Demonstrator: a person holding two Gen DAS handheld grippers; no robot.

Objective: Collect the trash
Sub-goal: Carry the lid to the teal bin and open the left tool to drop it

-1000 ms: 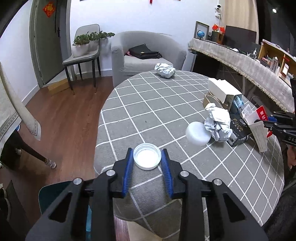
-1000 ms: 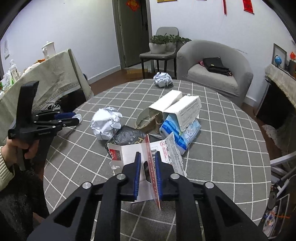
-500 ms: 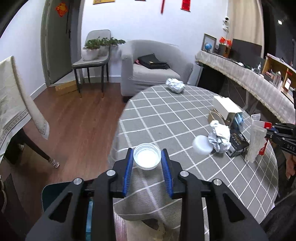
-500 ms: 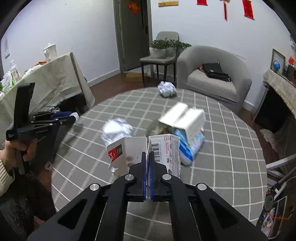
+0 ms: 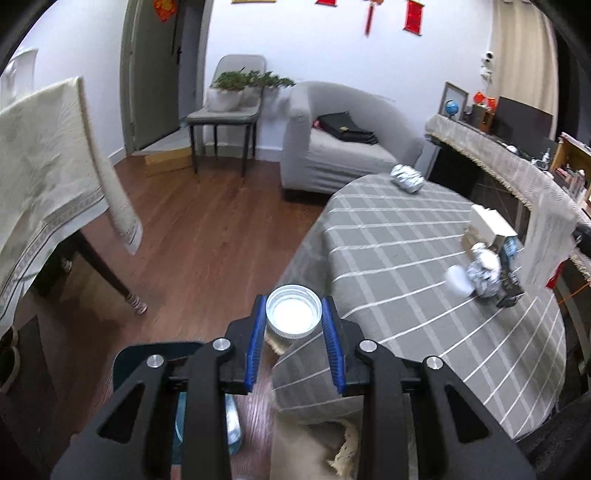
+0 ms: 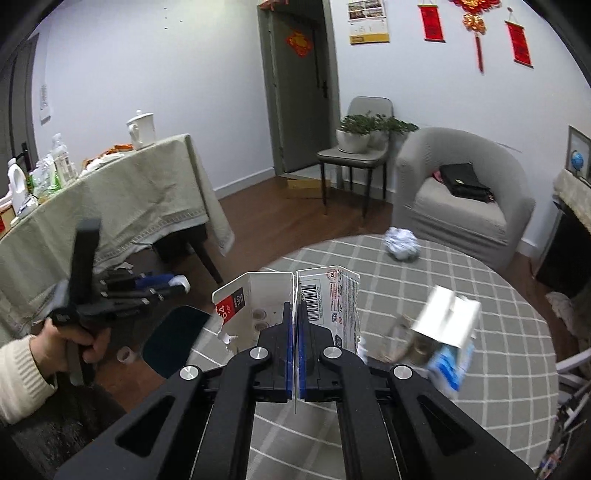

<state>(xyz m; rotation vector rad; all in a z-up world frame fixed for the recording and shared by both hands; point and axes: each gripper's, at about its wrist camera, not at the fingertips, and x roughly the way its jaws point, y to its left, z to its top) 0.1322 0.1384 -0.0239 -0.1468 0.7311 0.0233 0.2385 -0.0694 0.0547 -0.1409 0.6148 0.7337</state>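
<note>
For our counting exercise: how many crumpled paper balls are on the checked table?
2. One crumpled ball sits at the table's far edge near the armchair; the other lies beside the boxes. More may be hidden behind the held cardboard.

Home living room. Evidence: grey armchair (image 6: 461,199) by the far wall with a black bag (image 6: 463,181) on its seat, side chair (image 6: 354,155) carrying potted plants (image 6: 365,129) just left of it, wood floor (image 5: 207,236), grey door (image 6: 299,85) with a red paper ornament. Red hangings (image 6: 476,26) and a calendar (image 6: 369,22) on the white wall. Round table (image 6: 480,387) in grey checked cloth near, cloth-draped table (image 6: 110,199) with a white teapot (image 6: 142,129) and bottles on the left. Sideboard (image 5: 491,147) with globe and dark screen on the right.
</note>
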